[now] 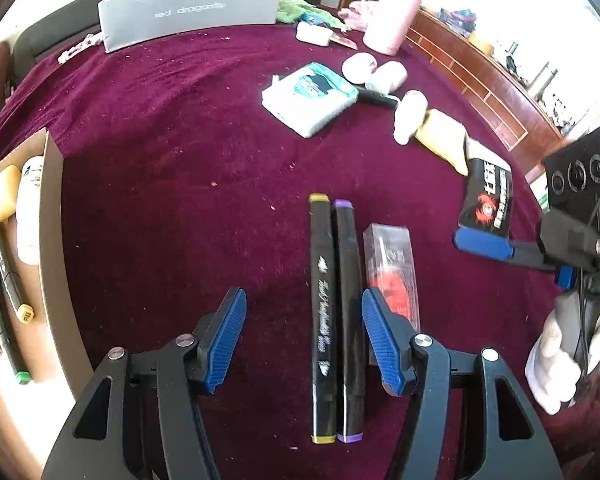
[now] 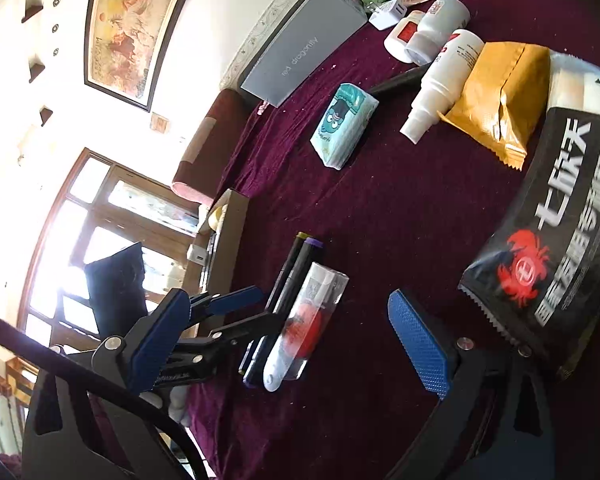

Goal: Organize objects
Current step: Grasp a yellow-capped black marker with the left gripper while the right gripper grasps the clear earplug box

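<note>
Two black markers, one yellow-capped and one purple-capped, lie side by side on the maroon cloth. My left gripper hangs over them, open, with both markers between its jaws and nearer the right finger. A clear box with a red thing inside lies just right of the markers. From the right wrist I see the markers, the clear box and the left gripper. My right gripper is open and holds nothing. A black packet with a red crab lies outside its right finger.
A cardboard box at the left holds markers, a yellow block and a white bottle. Farther back lie a tissue pack, white bottles, a yellow packet, a grey box and a pink cup. A gloved hand holds the right gripper.
</note>
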The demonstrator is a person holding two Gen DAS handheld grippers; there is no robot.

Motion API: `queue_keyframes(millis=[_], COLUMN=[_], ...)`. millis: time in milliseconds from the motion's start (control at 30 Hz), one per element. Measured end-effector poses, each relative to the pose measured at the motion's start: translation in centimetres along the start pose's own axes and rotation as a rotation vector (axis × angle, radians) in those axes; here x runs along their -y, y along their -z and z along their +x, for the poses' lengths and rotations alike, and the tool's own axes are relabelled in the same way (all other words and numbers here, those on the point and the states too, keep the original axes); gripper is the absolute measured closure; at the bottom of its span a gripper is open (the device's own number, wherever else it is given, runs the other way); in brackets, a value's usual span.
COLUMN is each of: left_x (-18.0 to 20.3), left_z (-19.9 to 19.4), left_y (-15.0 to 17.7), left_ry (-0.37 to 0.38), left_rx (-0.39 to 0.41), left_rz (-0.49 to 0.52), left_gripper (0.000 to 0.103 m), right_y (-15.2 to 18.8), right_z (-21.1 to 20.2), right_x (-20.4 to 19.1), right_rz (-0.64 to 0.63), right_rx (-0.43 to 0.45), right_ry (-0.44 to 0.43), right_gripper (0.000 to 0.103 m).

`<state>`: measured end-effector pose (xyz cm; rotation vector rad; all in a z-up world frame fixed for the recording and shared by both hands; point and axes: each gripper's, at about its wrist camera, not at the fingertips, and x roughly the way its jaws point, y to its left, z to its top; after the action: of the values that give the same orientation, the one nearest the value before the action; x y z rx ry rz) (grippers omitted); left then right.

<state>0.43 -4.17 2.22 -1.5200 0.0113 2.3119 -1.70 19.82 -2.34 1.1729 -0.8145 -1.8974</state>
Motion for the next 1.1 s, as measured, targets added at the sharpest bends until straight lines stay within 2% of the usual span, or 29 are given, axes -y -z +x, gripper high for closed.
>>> queue_keyframes(millis=[33, 267, 300, 367, 433, 533, 600, 667, 867, 1100], left_x=[-0.2, -1.1, -0.9, 0.3, 1.2, 1.7, 2.6, 3.3, 0.6, -1.5], left_z=[0.2, 0.5, 0.5, 0.9, 0.9, 1.0, 0.9, 0.8, -1.2, -8.9], left_y=[-0.2, -0.2, 0.0, 0.5, 0.7, 0.7, 1.2, 1.4, 2.0, 4.5], left_ry=[-0.022, -0.05, -0.079, -0.209, -0.259, -0.241, -0.22, -0.192, -0.068, 0.046], left_rx=[-0.005, 0.003, 0.002, -0.008, 0.008, 0.03, 0.052, 0.052, 0.088, 0.282], left_rz=[-0.001, -0.031, -0.017, 0.07, 0.096, 0.075, 0.11, 0.136, 0.063, 0.003], left_gripper=[0.048, 0.048, 0.048, 0.048, 0.048, 0.057, 0.082, 0.092, 0.092, 0.092], right_y=[0.0, 0.0, 0.0, 0.0, 0.1, 0.4, 0.6, 0.7, 0.9, 1.1], right_z=[0.0, 0.3, 0.3, 0.4, 0.7, 1.4, 2.0, 2.3, 2.5, 2.5], right_x=[0.0, 0.2, 0.2, 0.1, -0.1, -0.7, -1.1, -1.2, -1.1, -1.0], right_rz=[0.004, 0.022, 0.021, 0.011, -0.007, -0.056, -0.088, -0.107, -0.142, -0.165], right_rx=[-0.001, -0.009, -0.009, -0.008, -0.013, -0.031, -0.045, -0.053, -0.041, -0.02], right_ry=[-0.011, -0.04, -0.04, -0.037, -0.018, 0.038, 0.079, 0.106, 0.143, 0.162], right_gripper=[0.003, 0.002, 0.002, 0.002, 0.001, 0.0, 0.0, 0.0, 0.0, 0.0])
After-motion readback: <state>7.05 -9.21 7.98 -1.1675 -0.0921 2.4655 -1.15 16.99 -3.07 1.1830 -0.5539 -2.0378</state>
